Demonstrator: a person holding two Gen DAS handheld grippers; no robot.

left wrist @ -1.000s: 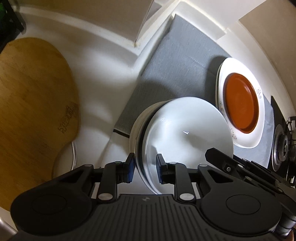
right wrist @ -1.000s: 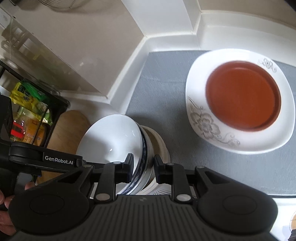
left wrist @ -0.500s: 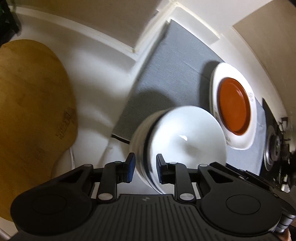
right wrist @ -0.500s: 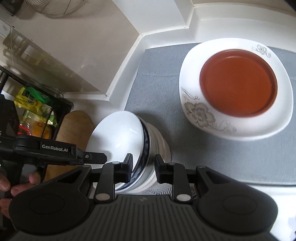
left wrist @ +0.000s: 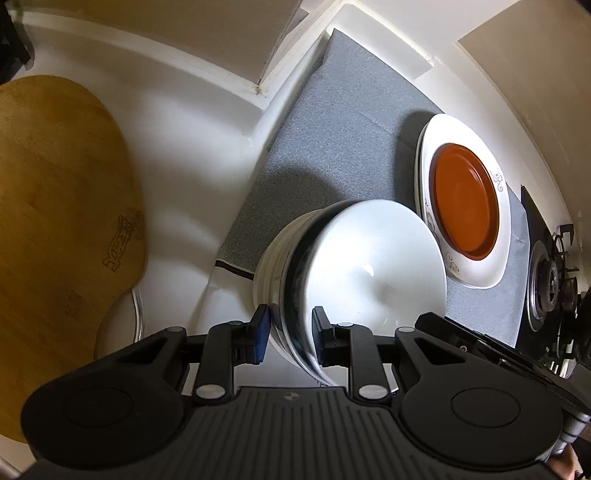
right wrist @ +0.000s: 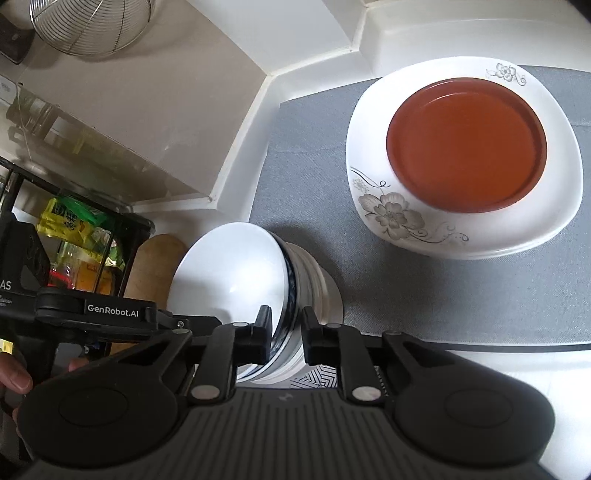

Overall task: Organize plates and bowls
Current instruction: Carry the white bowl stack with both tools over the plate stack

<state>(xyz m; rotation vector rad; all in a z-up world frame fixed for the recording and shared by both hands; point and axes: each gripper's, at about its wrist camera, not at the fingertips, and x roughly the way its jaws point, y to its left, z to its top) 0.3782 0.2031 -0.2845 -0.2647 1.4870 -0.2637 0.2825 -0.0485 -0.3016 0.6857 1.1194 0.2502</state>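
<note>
A stack of white bowls (left wrist: pixel 369 266) (right wrist: pixel 229 273), the top one blue-patterned outside, hangs tilted over the near edge of the grey mat (left wrist: pixel 343 122). My left gripper (left wrist: pixel 290 328) is shut on the rims at one side of the stack. My right gripper (right wrist: pixel 286 326) grips the opposite side. Its jaws are closing, with the top bowl's rim between the pads. On the mat rests an orange plate (right wrist: pixel 465 144) (left wrist: pixel 465 199) on a stack of white flowered plates (right wrist: pixel 388 214).
A wooden cutting board (left wrist: pixel 62 206) lies on the counter to the left. A stove burner (left wrist: pixel 546 280) lies beyond the mat's right end. A black rack with packets (right wrist: pixel 74 221) and a wire strainer (right wrist: pixel 88 26) are at the left. A patterned item (right wrist: pixel 321 380) shows under the stack.
The right jaws have narrowed on the bowl rim. The right wrist has rolled a little, so the plates sit higher and further right in its view. The left grip is unchanged.
</note>
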